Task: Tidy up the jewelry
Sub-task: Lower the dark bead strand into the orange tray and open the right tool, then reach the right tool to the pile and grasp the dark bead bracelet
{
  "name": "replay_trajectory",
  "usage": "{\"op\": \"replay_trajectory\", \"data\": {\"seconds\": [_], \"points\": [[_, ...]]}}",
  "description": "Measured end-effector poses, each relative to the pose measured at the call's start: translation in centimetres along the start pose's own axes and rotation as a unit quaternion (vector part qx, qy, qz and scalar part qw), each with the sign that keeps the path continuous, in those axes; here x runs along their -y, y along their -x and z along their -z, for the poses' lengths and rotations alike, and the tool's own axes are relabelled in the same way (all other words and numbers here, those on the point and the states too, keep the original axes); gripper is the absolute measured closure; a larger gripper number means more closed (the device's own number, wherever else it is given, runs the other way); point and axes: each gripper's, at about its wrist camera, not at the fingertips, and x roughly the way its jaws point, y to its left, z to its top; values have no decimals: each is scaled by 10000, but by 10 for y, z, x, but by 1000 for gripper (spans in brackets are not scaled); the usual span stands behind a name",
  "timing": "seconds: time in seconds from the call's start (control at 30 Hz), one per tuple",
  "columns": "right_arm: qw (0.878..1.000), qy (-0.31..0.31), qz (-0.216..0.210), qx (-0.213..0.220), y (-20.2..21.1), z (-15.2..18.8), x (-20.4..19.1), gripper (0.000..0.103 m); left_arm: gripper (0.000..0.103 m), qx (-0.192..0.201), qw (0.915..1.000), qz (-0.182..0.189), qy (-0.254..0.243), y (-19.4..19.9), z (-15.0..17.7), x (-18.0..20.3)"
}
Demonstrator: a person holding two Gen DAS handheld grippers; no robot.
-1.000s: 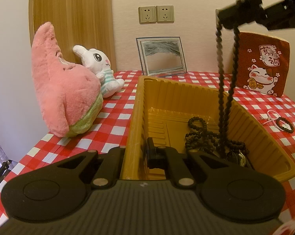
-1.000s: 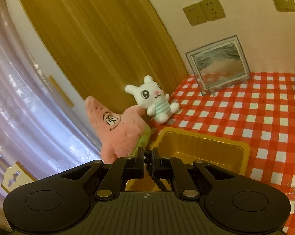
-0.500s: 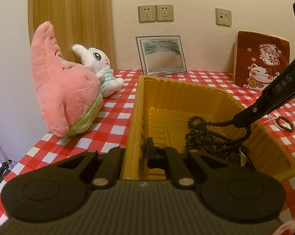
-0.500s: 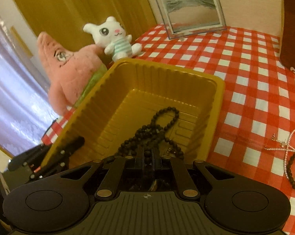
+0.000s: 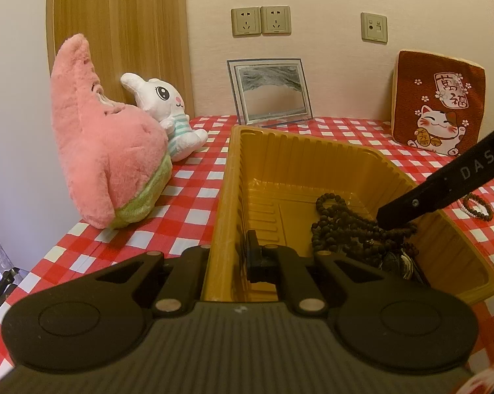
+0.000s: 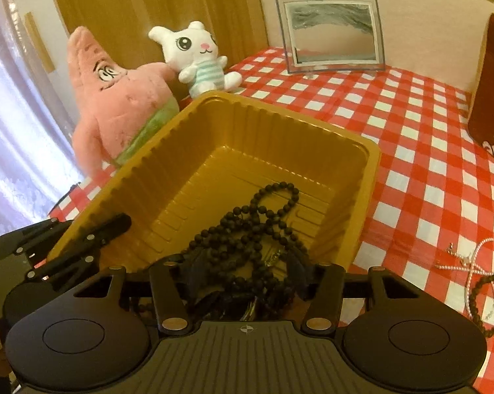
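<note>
The black bead necklace [image 6: 247,246] lies in the gold tray [image 6: 368,164] under the opening right hand-held gripper [image 6: 247,282], free of its pads, the left hand-held gripper [image 5: 238,256] clamps the tray wall, and two bracelets [image 6: 486,292] wait on the table [image 6: 427,170] to its right.

Tabletop [image 5: 197,197]: red & white check cloth. Tray [image 6: 371,164]: mustard-gold, ribbed walls. Bead necklace [image 6: 247,239] in it: matte black/dk brown. Star plush [image 5: 106,151]: pink w/ green band at bottom. Bunny plush [image 6: 197,55]: white, mint-striped top, pink nose. Cushion [image 5: 439,105]: dk red, white lucky-cat print, cream edge. Bracelets on cloth: pearl-white strand [image 6: 476,262], dk brown beads [image 6: 489,305]. Both tools: black.
</note>
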Motion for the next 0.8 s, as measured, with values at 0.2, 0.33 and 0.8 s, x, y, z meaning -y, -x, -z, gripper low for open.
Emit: {"op": "replay_trajectory", "data": {"seconds": [0.2,0.33,0.8], "points": [[10000,-31,40,10,6,0,1,48,96,-9,10000,4,0,-1,1,-1],[10000,-70,64,25,10,1,3,48,96,-10,10000,2,-8,-2,1,-1],[9981,-369,143,467,48,15,24,48,96,-14,10000,-4,-20,-3,1,-1]]}}
